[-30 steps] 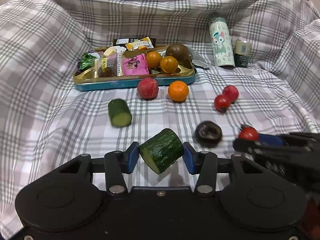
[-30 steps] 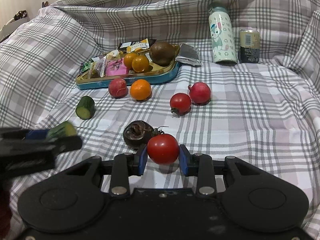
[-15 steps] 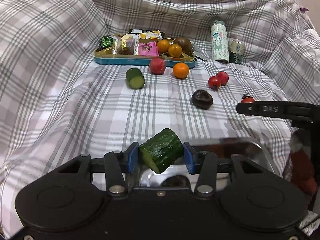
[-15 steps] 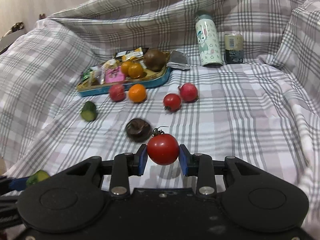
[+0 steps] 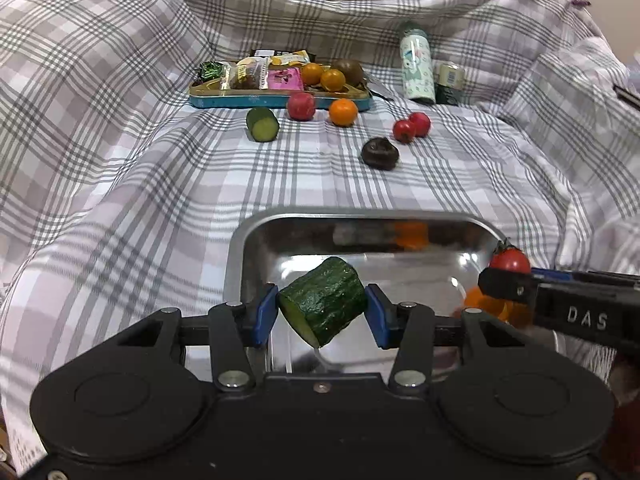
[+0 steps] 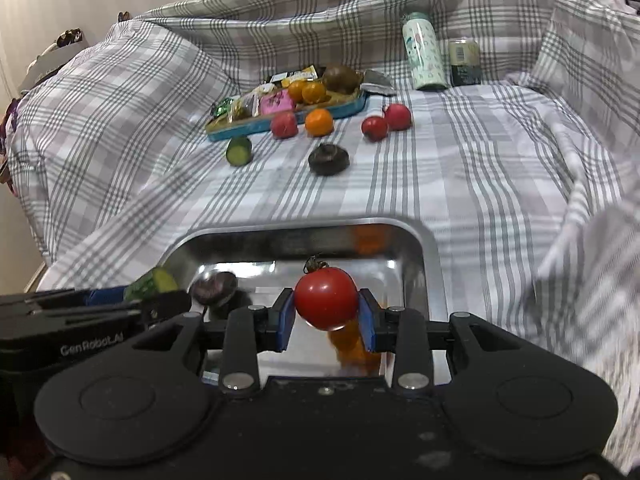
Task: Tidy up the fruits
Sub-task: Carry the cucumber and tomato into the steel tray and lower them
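Claws (image 5: 322,315) (image 6: 325,315) clenched on cucumber chunk (image 5: 323,306) and tomato (image 6: 326,297), inside steel tray (image 6: 429,264) rim.

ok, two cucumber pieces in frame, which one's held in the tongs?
The darker, bumpy cucumber chunk, tilted between the left tongs over the steel tray. The other cucumber piece lies loose on the checked cloth by the blue tin.

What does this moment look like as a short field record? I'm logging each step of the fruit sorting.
left gripper: shut on cucumber piece, above steel tray
right gripper: shut on tomato, above steel tray
inside tray: an orange fruit, a dark round item
left on cloth: cucumber end, orange, three red fruits, dark fruit
behind: snack tin, bottle, can
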`<state>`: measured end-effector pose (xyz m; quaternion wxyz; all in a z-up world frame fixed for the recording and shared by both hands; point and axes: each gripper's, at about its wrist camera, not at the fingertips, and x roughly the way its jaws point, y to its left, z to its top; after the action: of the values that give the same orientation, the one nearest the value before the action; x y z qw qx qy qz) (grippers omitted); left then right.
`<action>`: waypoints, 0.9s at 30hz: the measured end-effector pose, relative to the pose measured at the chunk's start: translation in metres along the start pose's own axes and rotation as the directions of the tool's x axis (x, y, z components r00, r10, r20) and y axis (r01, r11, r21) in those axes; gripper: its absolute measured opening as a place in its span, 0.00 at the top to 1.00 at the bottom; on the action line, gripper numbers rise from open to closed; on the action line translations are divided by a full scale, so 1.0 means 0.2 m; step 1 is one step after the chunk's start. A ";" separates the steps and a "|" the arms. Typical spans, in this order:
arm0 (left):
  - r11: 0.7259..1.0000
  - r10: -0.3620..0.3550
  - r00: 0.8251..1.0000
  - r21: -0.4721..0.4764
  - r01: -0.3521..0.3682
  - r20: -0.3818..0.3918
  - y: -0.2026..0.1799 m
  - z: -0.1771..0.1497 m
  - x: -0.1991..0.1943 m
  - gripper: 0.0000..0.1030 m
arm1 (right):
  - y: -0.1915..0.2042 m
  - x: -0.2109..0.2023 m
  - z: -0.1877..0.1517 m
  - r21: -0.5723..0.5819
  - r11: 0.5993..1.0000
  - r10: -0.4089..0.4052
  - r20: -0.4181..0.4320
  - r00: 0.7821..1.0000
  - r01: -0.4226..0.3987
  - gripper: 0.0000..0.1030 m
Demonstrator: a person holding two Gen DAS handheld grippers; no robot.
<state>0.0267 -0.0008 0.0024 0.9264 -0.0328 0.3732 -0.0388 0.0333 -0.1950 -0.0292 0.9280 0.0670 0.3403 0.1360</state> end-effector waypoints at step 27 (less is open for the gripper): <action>0.994 -0.035 0.999 -0.104 0.033 -0.011 0.06 -0.11 -0.01 0.47 | 0.07 -0.03 -0.15 -0.067 0.997 -0.027 0.022 0.999 0.028 0.64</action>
<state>0.0103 0.0104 -0.0124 0.9201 -0.0869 0.3802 -0.0354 0.0055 -0.1831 -0.0454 0.9351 0.0325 0.3267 0.1338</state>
